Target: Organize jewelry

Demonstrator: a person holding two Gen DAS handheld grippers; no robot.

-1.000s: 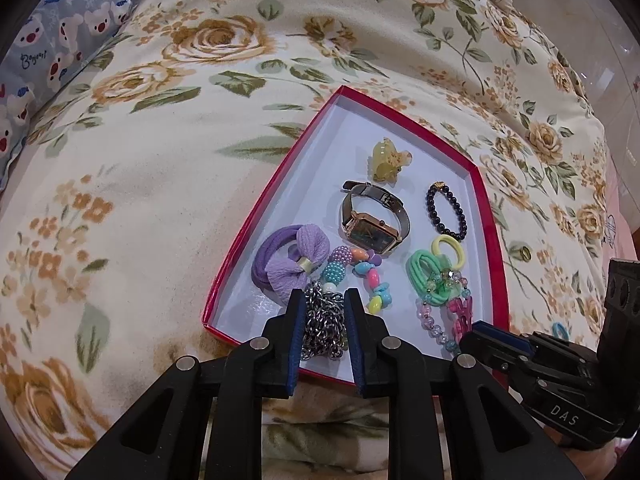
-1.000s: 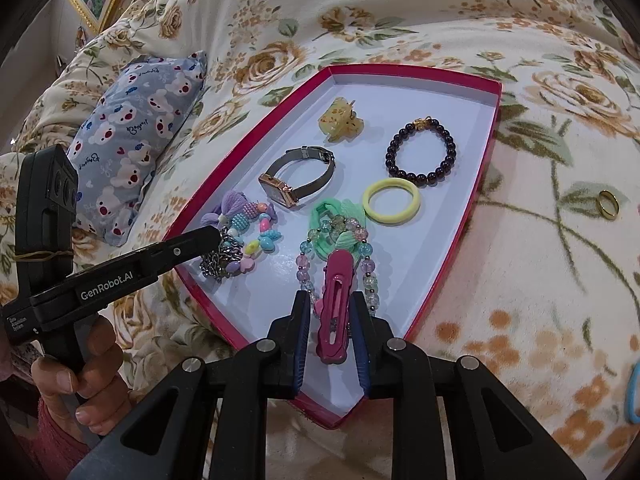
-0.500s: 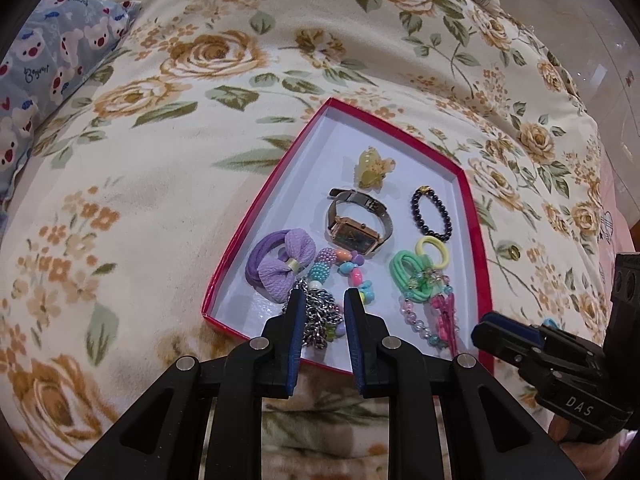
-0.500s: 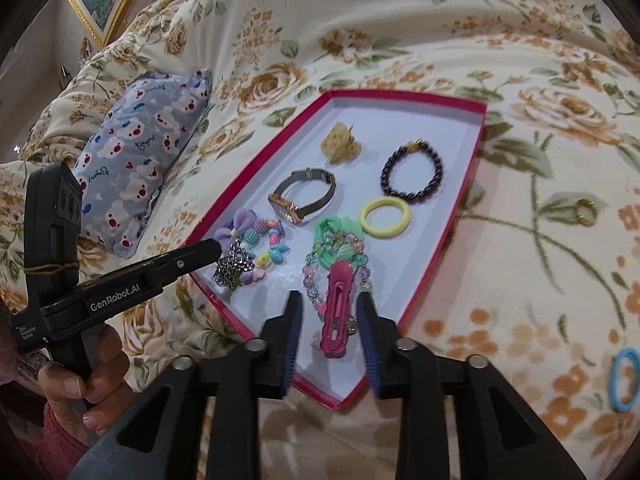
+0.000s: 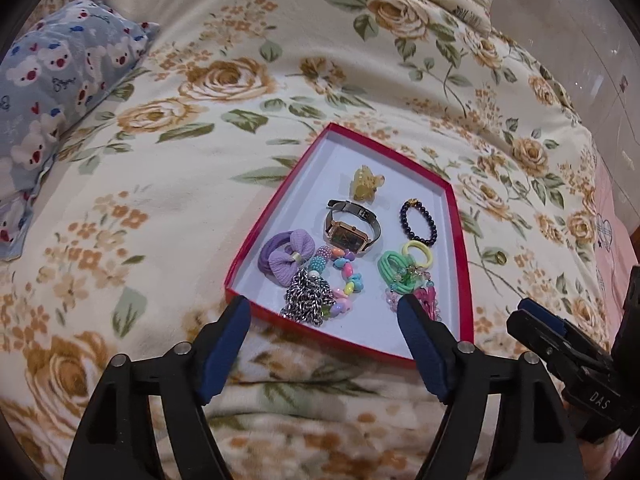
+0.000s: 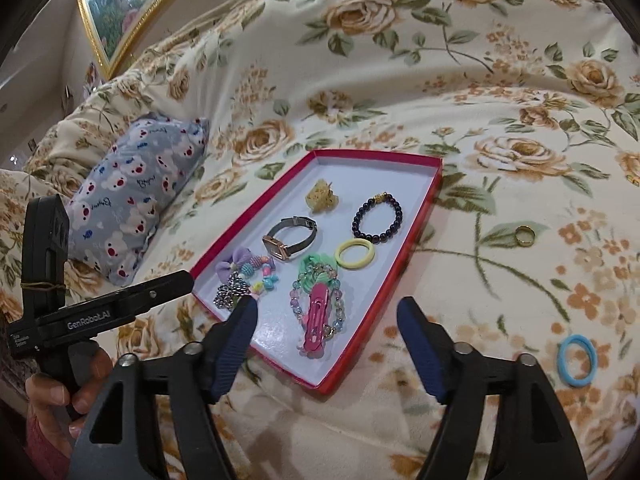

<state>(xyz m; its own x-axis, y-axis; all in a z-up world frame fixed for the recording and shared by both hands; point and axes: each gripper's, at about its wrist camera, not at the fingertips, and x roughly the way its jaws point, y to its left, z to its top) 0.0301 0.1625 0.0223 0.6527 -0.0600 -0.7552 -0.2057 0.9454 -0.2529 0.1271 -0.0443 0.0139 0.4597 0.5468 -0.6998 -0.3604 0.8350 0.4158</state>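
Observation:
A red-rimmed white tray (image 5: 460, 240) (image 6: 424, 208) lies on the floral bedspread. It holds a silver chain (image 5: 308, 300), a purple bow tie (image 5: 282, 258), a watch (image 5: 352, 232), a dark bead bracelet (image 5: 418, 222), a yellow claw clip (image 5: 366, 188) and a pink hair clip (image 6: 318, 314). My left gripper (image 5: 324, 316) is open and empty, just short of the tray's near edge. My right gripper (image 6: 326, 316) is open and empty above the tray's near corner. A gold ring (image 6: 525, 236) and a blue ring (image 6: 576, 360) lie on the bedspread right of the tray.
A blue bear-print pillow (image 5: 44, 96) (image 6: 132, 196) lies to the left of the tray. A gold-framed picture (image 6: 120, 8) leans at the far left. The pink bed edge (image 5: 612, 240) runs along the right.
Both grippers opened wide and pulled back from the tray. The left let go of the silver chain; the right let go of the pink hair clip. Both items now lie in the tray.

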